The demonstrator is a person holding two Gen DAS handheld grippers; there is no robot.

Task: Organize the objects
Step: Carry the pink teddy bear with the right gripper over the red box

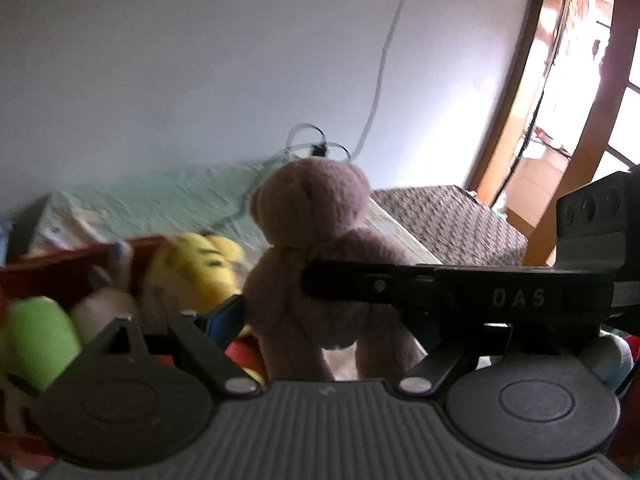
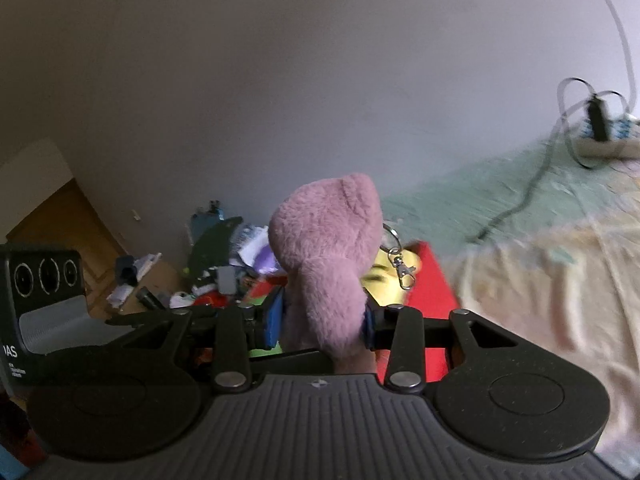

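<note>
The right gripper (image 2: 322, 326) points nearly level, its blue pads pinching the pink teddy bear (image 2: 326, 264). The left gripper (image 1: 320, 312), tilted slightly downward, stands wide around the bear's body (image 1: 316, 248); whether it touches is unclear.

My pink teddy bear (image 1: 316, 248) is upright in the air, fuzzy and mauve, with its legs dangling; blue pads pinch its body from both sides. A metal keyring clasp (image 2: 402, 268) hangs by its head. Below and behind it a red box (image 1: 60, 268) holds a yellow striped plush (image 1: 196, 264) among other soft toys
</note>
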